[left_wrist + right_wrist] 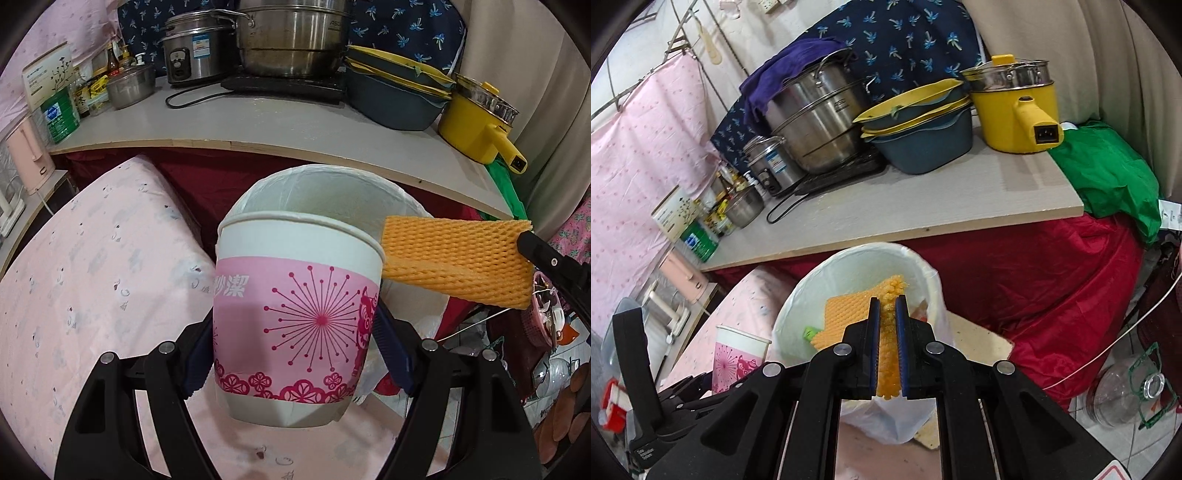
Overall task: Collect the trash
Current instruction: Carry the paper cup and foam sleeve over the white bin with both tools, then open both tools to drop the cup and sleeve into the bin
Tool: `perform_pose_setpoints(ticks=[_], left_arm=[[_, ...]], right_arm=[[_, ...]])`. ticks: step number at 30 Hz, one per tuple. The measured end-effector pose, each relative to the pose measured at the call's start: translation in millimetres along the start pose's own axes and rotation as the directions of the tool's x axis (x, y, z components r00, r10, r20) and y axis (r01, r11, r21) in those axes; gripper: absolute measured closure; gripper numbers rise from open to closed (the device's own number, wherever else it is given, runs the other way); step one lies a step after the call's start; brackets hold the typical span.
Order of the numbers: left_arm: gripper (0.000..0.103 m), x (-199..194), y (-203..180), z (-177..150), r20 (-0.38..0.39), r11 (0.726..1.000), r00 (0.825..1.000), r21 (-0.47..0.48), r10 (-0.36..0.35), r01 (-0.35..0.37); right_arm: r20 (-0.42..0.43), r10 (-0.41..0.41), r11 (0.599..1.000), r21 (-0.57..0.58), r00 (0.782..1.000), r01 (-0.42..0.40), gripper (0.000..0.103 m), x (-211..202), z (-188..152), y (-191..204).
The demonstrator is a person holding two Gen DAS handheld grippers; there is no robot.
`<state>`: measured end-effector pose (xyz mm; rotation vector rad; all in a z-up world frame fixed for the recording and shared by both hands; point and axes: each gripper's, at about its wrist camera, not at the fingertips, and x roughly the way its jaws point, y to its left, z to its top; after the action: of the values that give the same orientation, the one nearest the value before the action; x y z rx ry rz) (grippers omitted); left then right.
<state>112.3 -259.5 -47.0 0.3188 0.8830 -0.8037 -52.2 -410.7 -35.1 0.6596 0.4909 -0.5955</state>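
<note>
The bin [925, 275] stands just below the counter [923, 206] edge, its white-lined mouth open. Right tongs [886, 314], nearly closed, pinch orange foam net [846, 317] over the mouth; left tongs [295, 347], spread wide, clasp an upright pink-and-white cup [295, 295] at the rim.

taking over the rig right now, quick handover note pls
Left gripper: shut on the paper cup, held upright beside the bin.
Right gripper: shut on the orange foam net, held over the bin's open mouth.
Done: both items picked up and brought to the white-lined bin. A small green scrap shows inside it.
Left: open the right gripper to drop the net, then bring the cup over and drop it too.
</note>
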Motion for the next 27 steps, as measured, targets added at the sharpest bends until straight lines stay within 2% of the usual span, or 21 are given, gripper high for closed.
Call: perform_pose_setpoints(ticks=[8,10,22,26,27], left_arm=[[0.027,25,-9,20,0.004,1.000,1.000,0.007,-0.005,0.005],[0.016,28,-9,21,0.008,1.000,1.000,0.003,0.006,-0.006],[0.013,22,16,21,0.026,0.997,0.997,-0.042,0.068,-0.066],[0.012,17,26,19,0.031,0.994,0.995,-0.060,0.091,-0.089],[0.012,15,27,18,0.032,0.993,0.995,-0.061,0.100,-0.098]], right_arm=[[0.009,-0.009,1.000,0.011,1.000,0.009,0.094,21,16,-5],[0.009,-0.003,1.000,0.011,1.000,0.003,0.094,28,19,-2],[-0.031,0.050,0.998,-0.031,0.998,-0.051,0.093,60,20,30],[-0.057,0.052,0.997,-0.049,0.997,-0.055,0.088,68,17,39],[-0.057,0.051,0.997,-0.050,0.997,-0.054,0.083,68,16,40]])
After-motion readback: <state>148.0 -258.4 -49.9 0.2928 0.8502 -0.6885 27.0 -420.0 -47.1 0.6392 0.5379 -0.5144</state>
